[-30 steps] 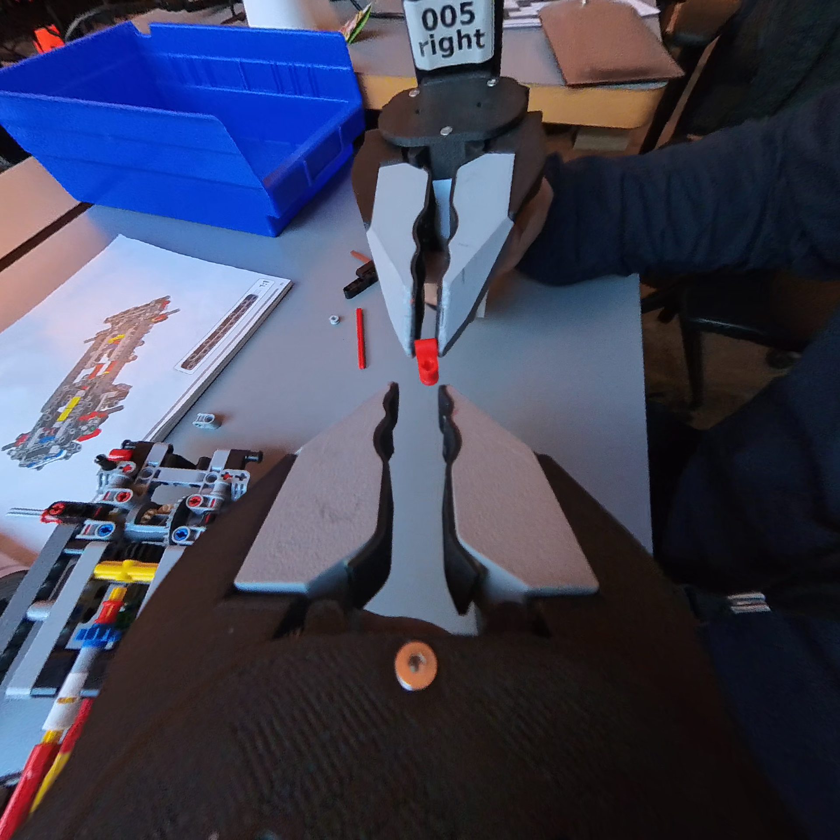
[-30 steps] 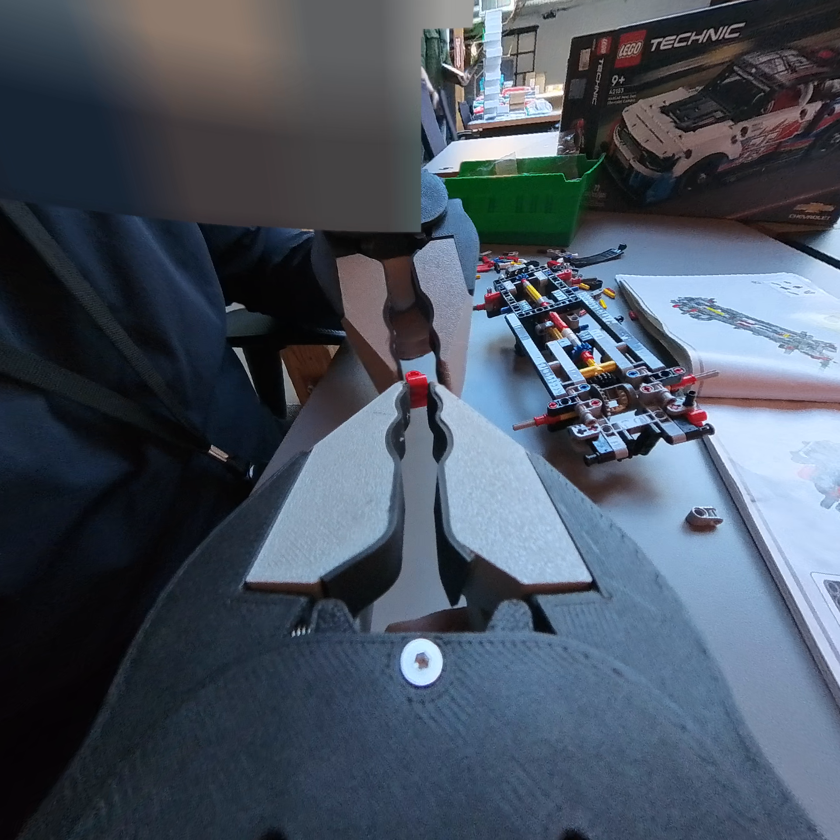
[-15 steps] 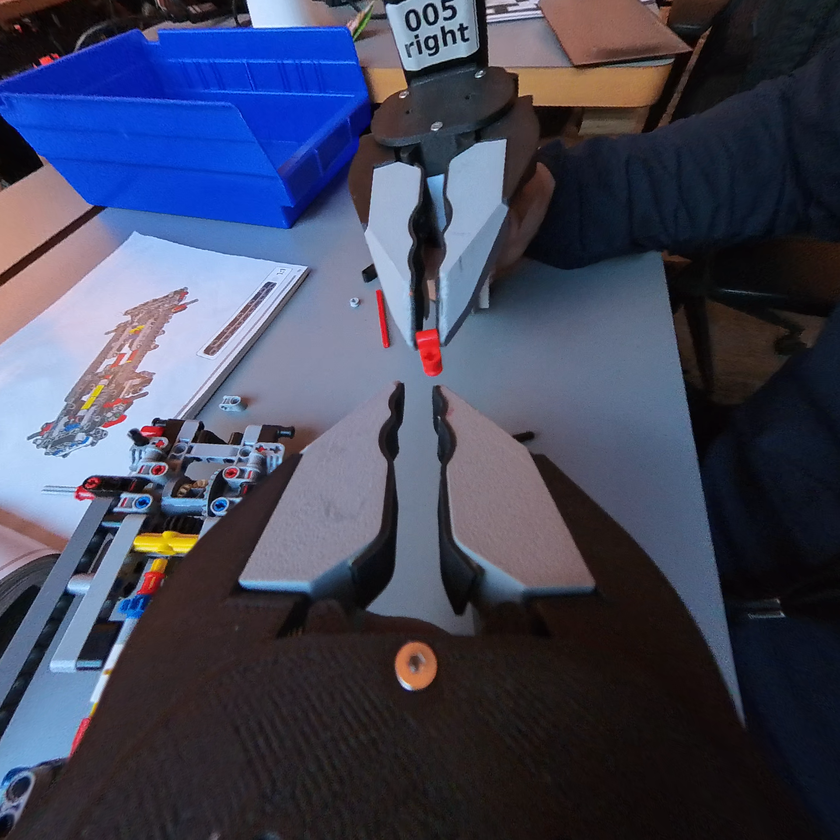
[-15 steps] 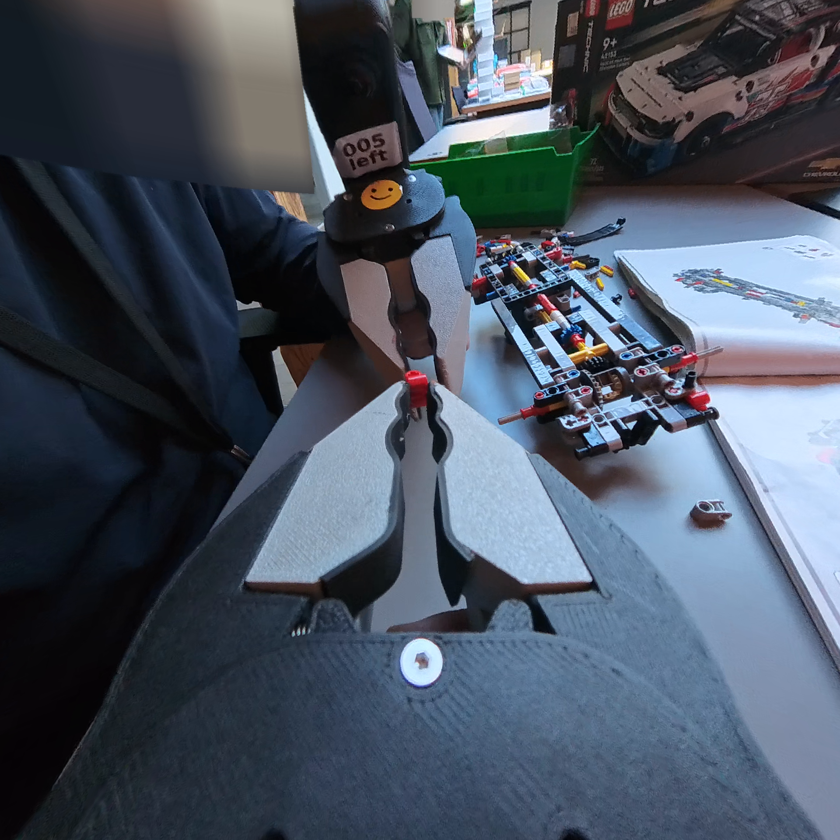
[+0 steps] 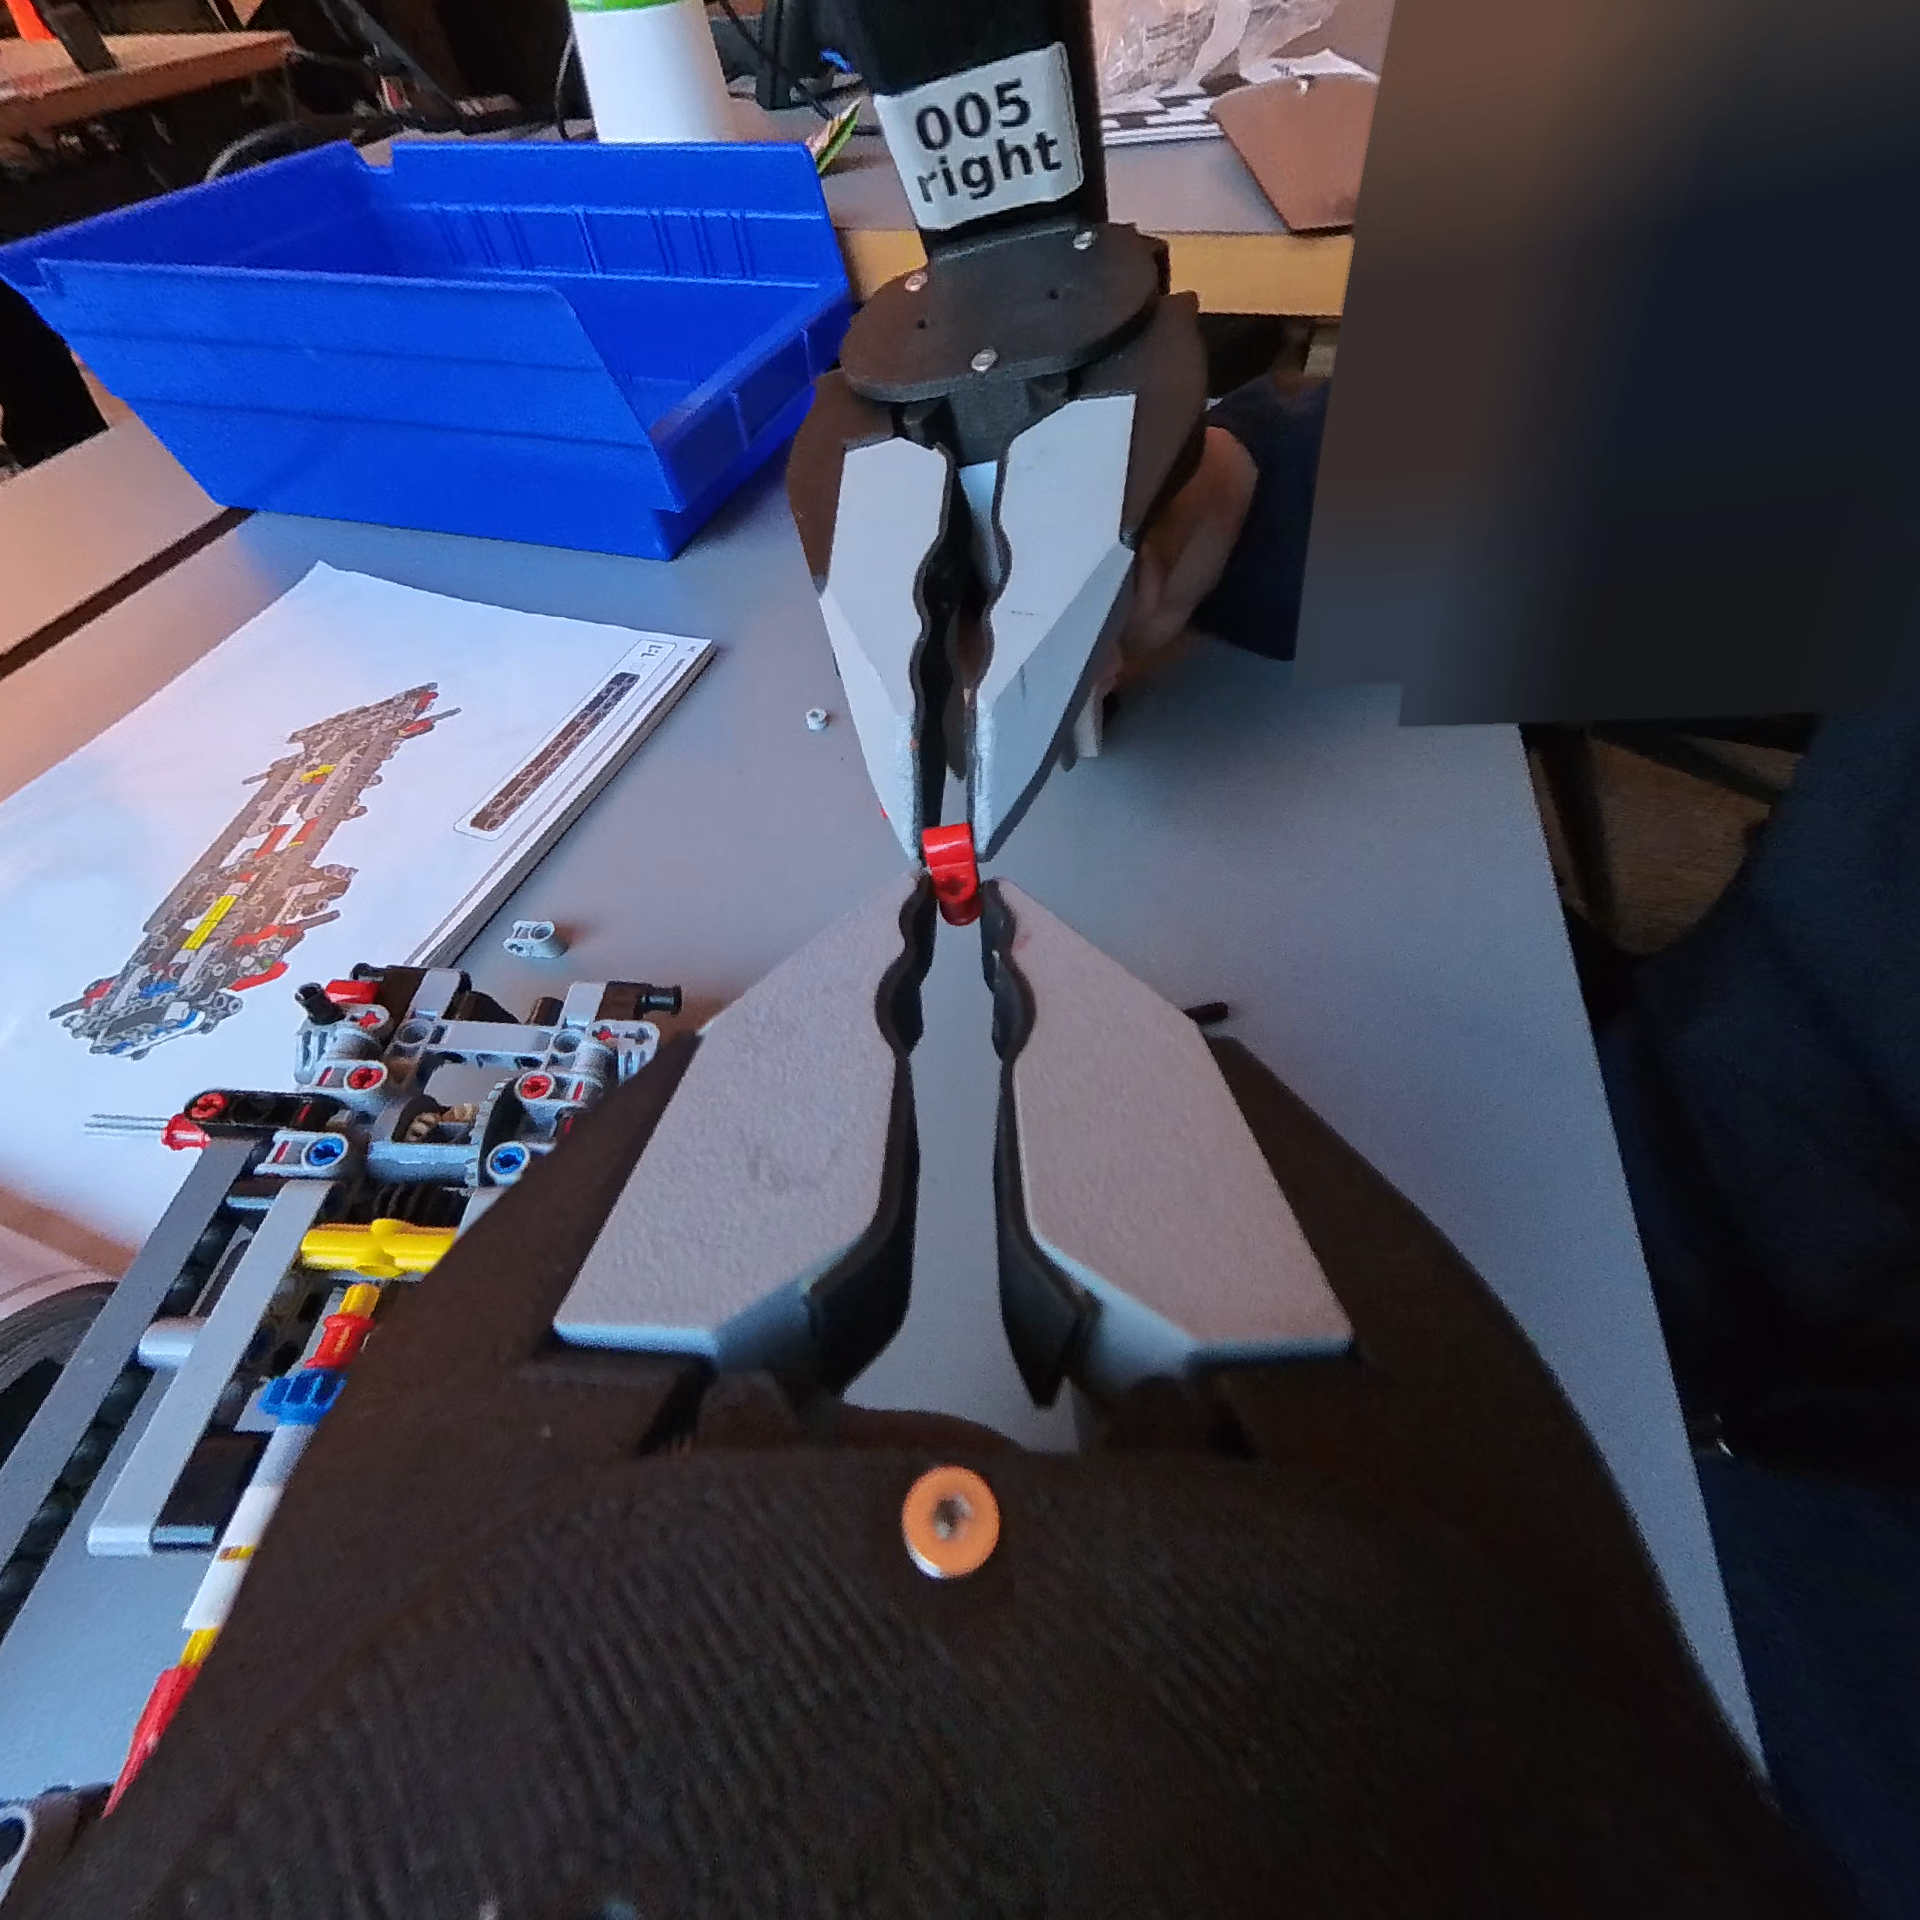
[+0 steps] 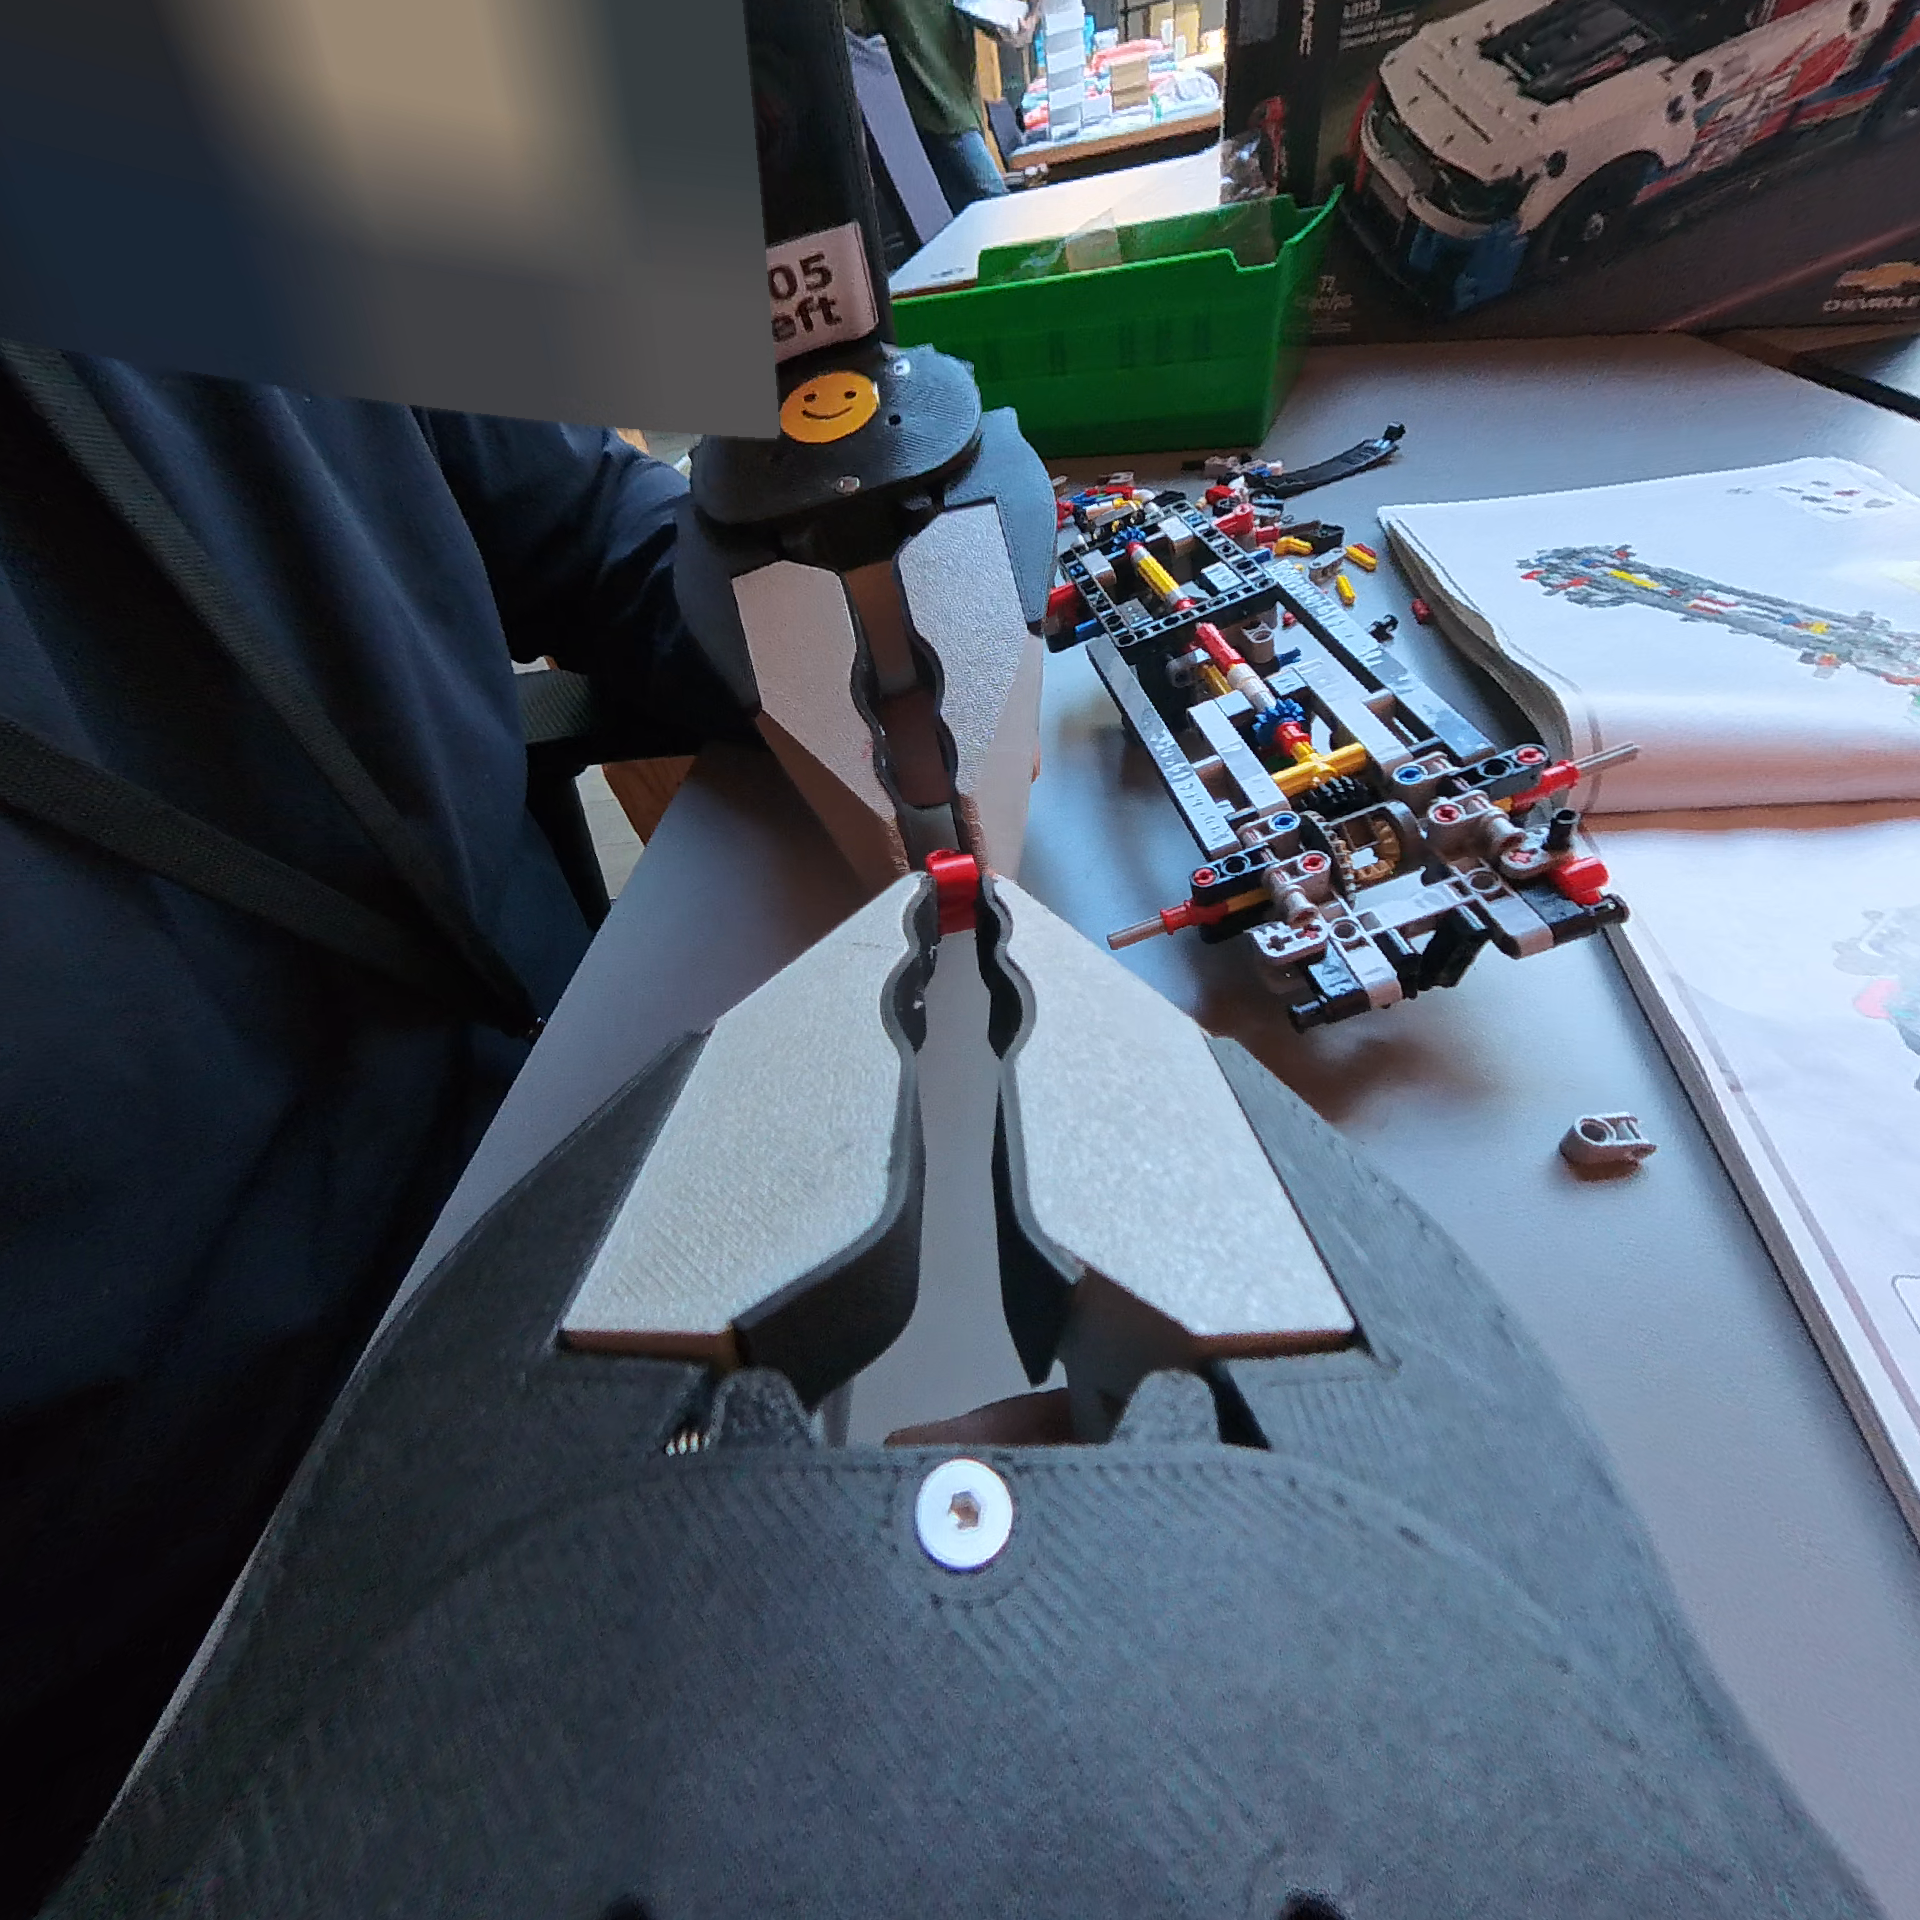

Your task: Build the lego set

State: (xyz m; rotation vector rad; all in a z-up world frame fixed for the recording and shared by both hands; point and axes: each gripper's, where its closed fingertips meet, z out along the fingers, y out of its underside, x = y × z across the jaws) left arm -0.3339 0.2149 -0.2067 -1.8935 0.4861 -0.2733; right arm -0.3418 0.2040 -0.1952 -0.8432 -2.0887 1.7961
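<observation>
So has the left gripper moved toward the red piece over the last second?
Yes. The left gripper closed in on the red piece, which now sits between its fingertips.

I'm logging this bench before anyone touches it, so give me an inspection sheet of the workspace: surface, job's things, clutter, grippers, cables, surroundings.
Surface: grey table, no spills seen.
Job's things: small red connector piece held above the table; part-built brick chassis; open instruction booklet.
Clutter: loose grey connector, small grey bush, scattered small parts behind the chassis.
Grippers: right gripper pinches the red piece; left gripper meets it tip to tip, its fingers closed on the piece's other end.
Cables: nothing seen on the table.
Surroundings: blue bin, green bin, toy car box, person in dark sleeves.
</observation>
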